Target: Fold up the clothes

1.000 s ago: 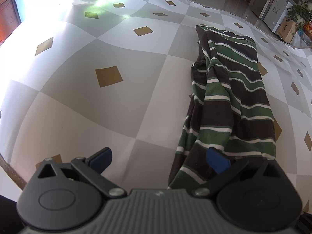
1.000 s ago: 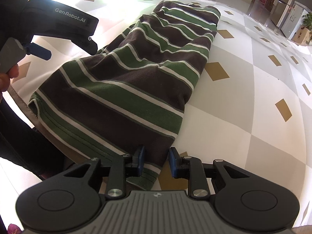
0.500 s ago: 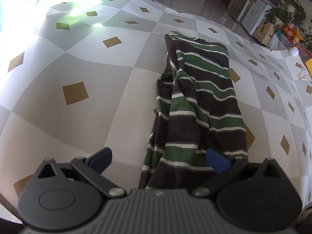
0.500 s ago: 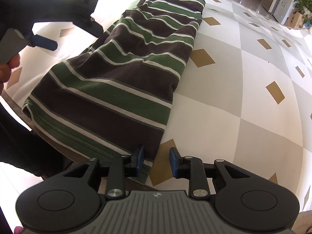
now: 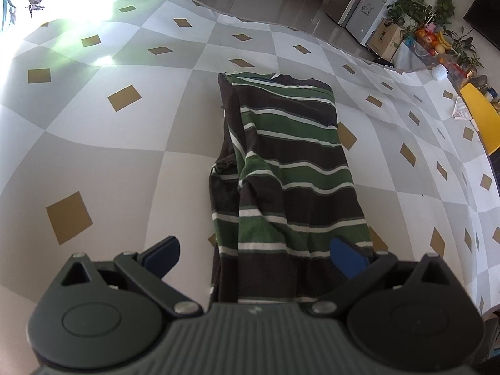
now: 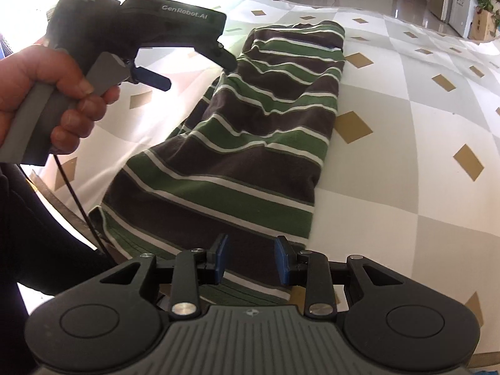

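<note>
A brown, green and white striped garment [image 5: 290, 168] lies folded into a long strip on the checked tablecloth [image 5: 103, 162], running away from me. My left gripper [image 5: 254, 253] hovers over its near end, wide open, with nothing between the pads. In the right wrist view a person's hand [image 6: 47, 100] holds that left gripper [image 6: 190, 68] above the garment's [image 6: 250, 143] left edge. My right gripper [image 6: 250, 250] stands over the near hem, its jaws a little apart and easing wider. The cloth lies beneath the gap and the pads do not press on it.
The table's near edge [image 6: 62, 206] runs at the lower left, where a black cable [image 6: 75, 193] hangs. A yellow object [image 5: 481, 115] and papers sit at the far right edge. Fridges [image 5: 368, 3], plants and chairs stand beyond the table.
My left gripper has swung toward the garment, which now sits centred between its open fingers. My right gripper shifted from the hem's right corner to over the hem, jaws slightly wider.
</note>
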Demonstrator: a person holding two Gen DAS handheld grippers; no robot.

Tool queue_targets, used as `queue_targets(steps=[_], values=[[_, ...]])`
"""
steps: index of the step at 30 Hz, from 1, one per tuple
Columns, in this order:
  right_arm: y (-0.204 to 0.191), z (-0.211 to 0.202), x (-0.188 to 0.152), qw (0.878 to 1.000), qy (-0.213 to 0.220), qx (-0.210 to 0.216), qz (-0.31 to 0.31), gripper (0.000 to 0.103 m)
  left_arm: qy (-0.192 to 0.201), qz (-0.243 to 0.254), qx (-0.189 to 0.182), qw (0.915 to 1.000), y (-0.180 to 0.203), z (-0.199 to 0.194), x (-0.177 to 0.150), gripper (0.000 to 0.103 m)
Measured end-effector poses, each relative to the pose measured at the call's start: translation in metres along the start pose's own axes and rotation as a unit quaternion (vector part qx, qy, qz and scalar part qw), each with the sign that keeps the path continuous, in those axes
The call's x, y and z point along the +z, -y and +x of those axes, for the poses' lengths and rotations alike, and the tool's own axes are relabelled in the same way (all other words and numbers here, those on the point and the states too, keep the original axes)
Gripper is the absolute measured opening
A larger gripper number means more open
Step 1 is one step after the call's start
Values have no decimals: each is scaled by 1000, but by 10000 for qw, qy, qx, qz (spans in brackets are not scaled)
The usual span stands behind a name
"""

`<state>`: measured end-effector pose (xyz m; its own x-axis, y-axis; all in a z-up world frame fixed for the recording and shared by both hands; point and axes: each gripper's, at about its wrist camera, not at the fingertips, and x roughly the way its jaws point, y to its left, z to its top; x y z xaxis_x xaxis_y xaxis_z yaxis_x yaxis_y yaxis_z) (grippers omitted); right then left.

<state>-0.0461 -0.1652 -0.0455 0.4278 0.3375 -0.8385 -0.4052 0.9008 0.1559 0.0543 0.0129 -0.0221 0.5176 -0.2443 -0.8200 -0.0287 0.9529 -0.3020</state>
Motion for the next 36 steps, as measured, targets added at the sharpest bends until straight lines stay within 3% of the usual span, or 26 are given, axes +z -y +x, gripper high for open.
queue_targets(steps=[7,10,23,32,36], values=[[5,18,-1,9993,-291,71,203,32,20,-258,-515,9983,-7,10,19,102],[6,20,0,9993,-282,105,199,36,-89,-375,-662,9971,-10,17,22,95],[-1,24,2,9994,-318,96,-18,45,-105,-323,-841,9959,-4,35,21,83],[-2,24,0,9994,-299,107,-104,46,-37,-802,-1193,9896,-22,46,24,82],[-2,24,0,9994,-290,113,-141,46,-77,-793,-1295,9884,-24,53,24,82]])
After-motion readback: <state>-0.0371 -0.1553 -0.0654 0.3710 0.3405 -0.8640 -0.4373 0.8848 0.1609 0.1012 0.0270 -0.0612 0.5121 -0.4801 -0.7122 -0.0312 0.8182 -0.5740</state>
